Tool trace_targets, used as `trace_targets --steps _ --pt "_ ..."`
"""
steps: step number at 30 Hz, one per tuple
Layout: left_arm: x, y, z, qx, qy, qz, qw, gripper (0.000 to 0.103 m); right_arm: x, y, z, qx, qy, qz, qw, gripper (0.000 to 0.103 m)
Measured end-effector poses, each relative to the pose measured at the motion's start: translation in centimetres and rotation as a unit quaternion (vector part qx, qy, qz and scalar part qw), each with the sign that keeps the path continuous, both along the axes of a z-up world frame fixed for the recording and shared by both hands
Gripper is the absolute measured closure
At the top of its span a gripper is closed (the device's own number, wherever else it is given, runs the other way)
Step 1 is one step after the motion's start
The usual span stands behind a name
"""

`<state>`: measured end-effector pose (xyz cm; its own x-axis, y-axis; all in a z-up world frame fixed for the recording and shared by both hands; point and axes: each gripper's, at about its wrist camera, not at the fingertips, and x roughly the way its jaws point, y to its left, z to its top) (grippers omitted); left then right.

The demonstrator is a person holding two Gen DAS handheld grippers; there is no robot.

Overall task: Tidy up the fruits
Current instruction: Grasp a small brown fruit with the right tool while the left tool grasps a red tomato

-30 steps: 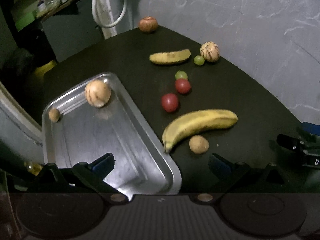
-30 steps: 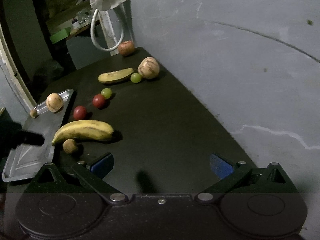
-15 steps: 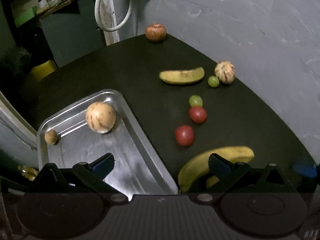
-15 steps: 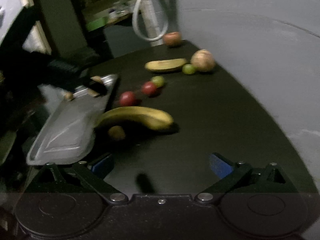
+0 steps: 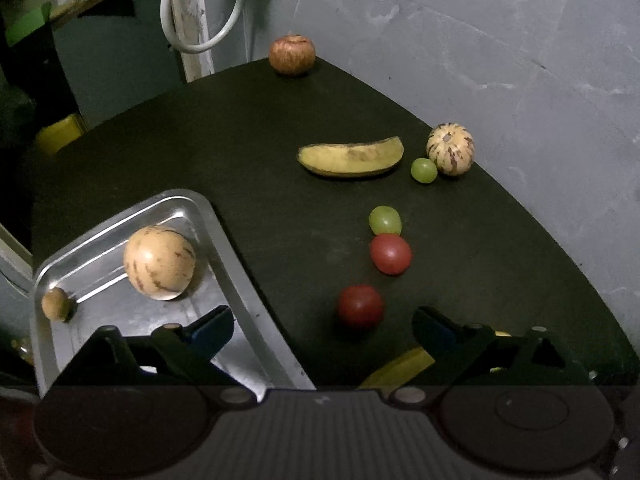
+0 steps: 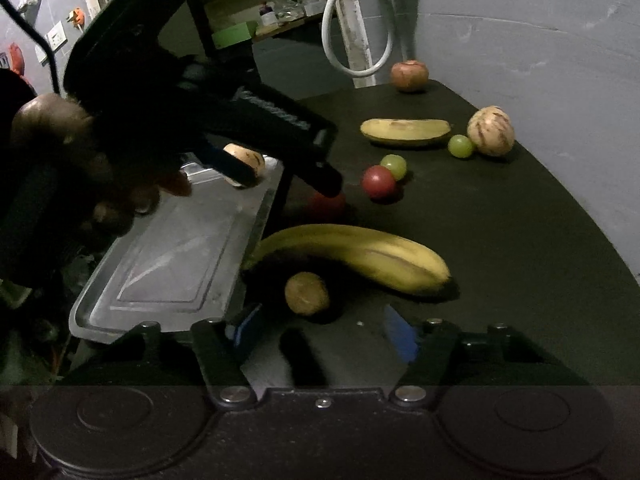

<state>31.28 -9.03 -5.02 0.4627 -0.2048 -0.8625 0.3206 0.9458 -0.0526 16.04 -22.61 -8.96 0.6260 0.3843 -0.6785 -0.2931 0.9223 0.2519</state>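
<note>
Left hand-held gripper [image 5: 322,330]: released, jaws wide apart and holding nothing; it hangs over the near edge of the worktop [image 5: 248,152], straddling the tray [image 5: 224,236] rim and the bare surface.
Nearest fruit to the left: a red tomato [image 5: 360,306] lies just ahead, between the fingers and a little toward the right one; round, so it has no long axis to line up with.
Right hand-held gripper [image 6: 322,336]: released too, empty, jaws partly spread.
Nearest fruit to the right: a small brown fruit [image 6: 306,293] sits just ahead of the fingers, slightly toward the left one, touching or nearly touching the large banana [image 6: 356,254].
Large banana axis: long axis runs left to right across the right view, crosswise to the fingers; its thin stem end points at the tray, its blunt end away from it.
Tray contents: a striped pale melon [image 5: 159,262] and a little brown fruit [image 5: 56,304] at the far end, well apart.
Still on the worktop: a second tomato [image 5: 390,254] touching a green grape [image 5: 385,220], a smaller banana [image 5: 350,157], another grape [image 5: 424,170] beside a striped melon [image 5: 450,149], and an apple [image 5: 292,55] at the far edge.
Likely next move: each gripper seems to have its own target, the left the tomato and the right the brown fruit.
</note>
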Motion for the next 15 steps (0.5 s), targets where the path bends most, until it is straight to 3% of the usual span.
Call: trace_targets --steps 8,15 --pt "0.9 -0.6 -0.5 -0.02 0.008 -0.017 0.9996 0.018 0.4 0.9 -0.2 -0.007 -0.001 0.001 1.0 0.048" --pt "1.2 -1.0 -1.2 -0.029 0.021 -0.028 0.999 0.036 0.4 1.4 -0.2 -0.012 -0.005 0.003 1.0 0.059"
